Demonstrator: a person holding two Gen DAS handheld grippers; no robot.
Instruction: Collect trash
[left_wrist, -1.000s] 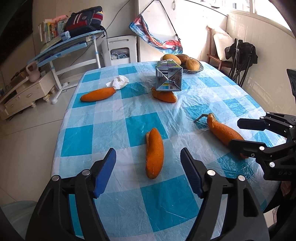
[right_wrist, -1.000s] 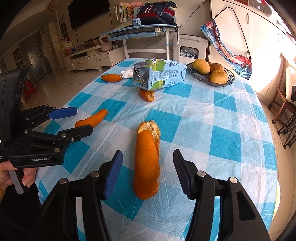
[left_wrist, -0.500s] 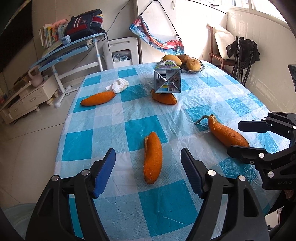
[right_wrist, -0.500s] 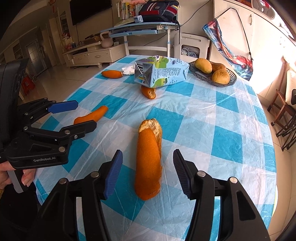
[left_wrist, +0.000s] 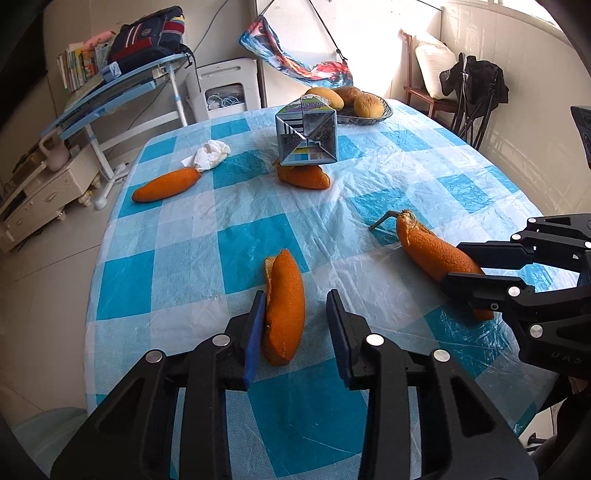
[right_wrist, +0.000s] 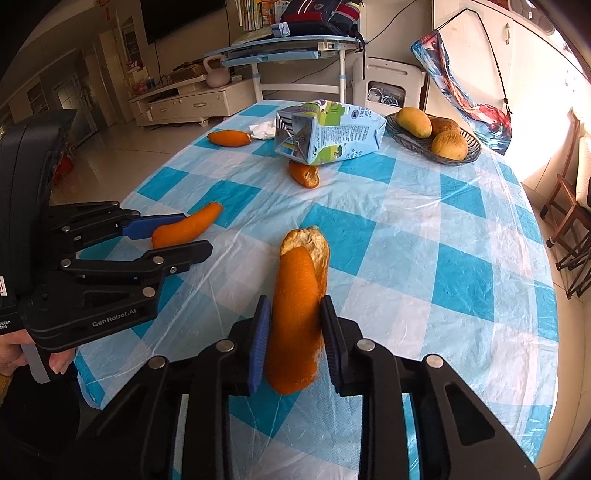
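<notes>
Several orange peel pieces lie on the blue checked table (left_wrist: 258, 240). My left gripper (left_wrist: 295, 325) straddles one peel (left_wrist: 284, 306); the left pad touches it, the right pad stands a little apart. My right gripper (right_wrist: 293, 332) is shut on a second peel (right_wrist: 299, 302), also seen in the left wrist view (left_wrist: 436, 254). A third peel (left_wrist: 166, 182) lies far left by a crumpled white tissue (left_wrist: 211, 155). A fourth peel (left_wrist: 304, 177) sits under a tipped milk carton (left_wrist: 306, 138), which also shows in the right wrist view (right_wrist: 332, 133).
A wire basket of mangoes (right_wrist: 432, 134) stands at the table's far end. A wooden chair (left_wrist: 436, 92) and a dark folding chair (left_wrist: 476, 96) stand to the right. A desk with books and a bag (left_wrist: 122, 77) stands beyond the table's left side.
Both grippers have narrowed around their peels. The right jaws have closed onto their peel; the left jaws have closed most of the way and moved forward over theirs.
</notes>
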